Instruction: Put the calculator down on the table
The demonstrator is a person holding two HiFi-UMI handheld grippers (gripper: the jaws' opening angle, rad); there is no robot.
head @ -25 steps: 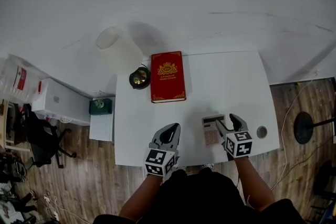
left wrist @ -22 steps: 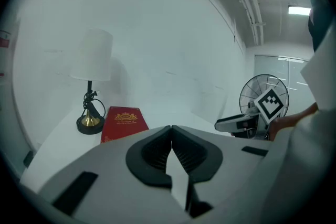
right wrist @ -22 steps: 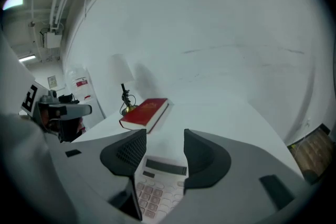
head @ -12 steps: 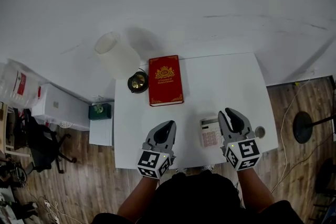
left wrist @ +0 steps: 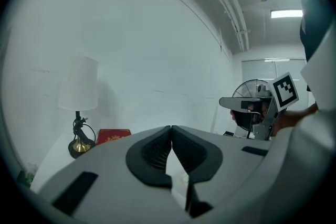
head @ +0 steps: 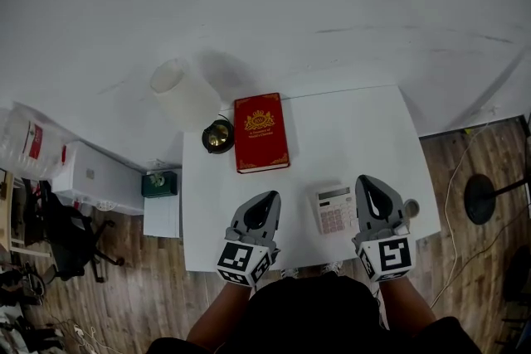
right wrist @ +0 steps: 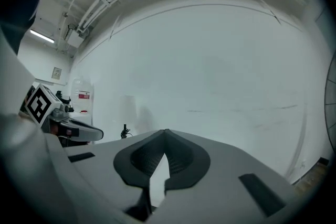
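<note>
The white calculator (head: 333,209) lies flat on the white table (head: 348,137), near the front edge and right of middle. My right gripper (head: 370,185) hangs just right of it, lifted off the table, shut with nothing between its tips; the right gripper view (right wrist: 164,135) shows the jaws meeting against the bare wall. My left gripper (head: 265,201) hovers near the front edge, left of the calculator, also shut and empty, as its own view (left wrist: 171,129) shows.
A red book (head: 261,132) lies at the table's back left. Beside it stands a lamp with a brass base (head: 218,135) and a white shade (head: 182,93). A small round grey thing (head: 411,208) sits near the table's right edge. A fan (left wrist: 255,107) stands at the right.
The right gripper let go of the calculator, rose off the table and closed its jaws. The calculator stays flat on the table. The left gripper lifted a little.
</note>
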